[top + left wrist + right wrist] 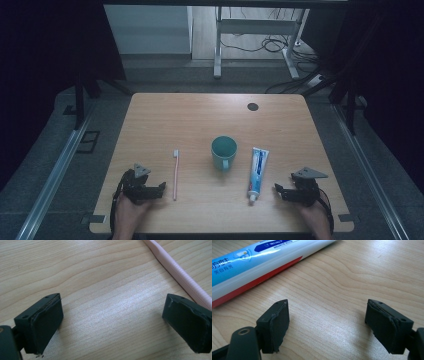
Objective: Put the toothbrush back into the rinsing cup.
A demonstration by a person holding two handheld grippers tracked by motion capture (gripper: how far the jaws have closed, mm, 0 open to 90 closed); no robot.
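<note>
High view: ribbed pink toothbrush (175, 174) beside round teal mug (223, 152)

The table (200, 120) was pale wood grain with a soft sheen. The pink toothbrush (180, 272) looked like matt ribbed plastic, the toothpaste tube (254, 262) glossy, the jaw pads matt black, frayed at their edges.

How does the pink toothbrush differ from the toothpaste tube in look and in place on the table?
The toothbrush is thin and pink with a white head; the toothpaste tube is wide and flat, blue and white with a red stripe. The toothbrush lies left of the green cup, the toothpaste tube right of it. Both lie flat on the table, untouched.
</note>
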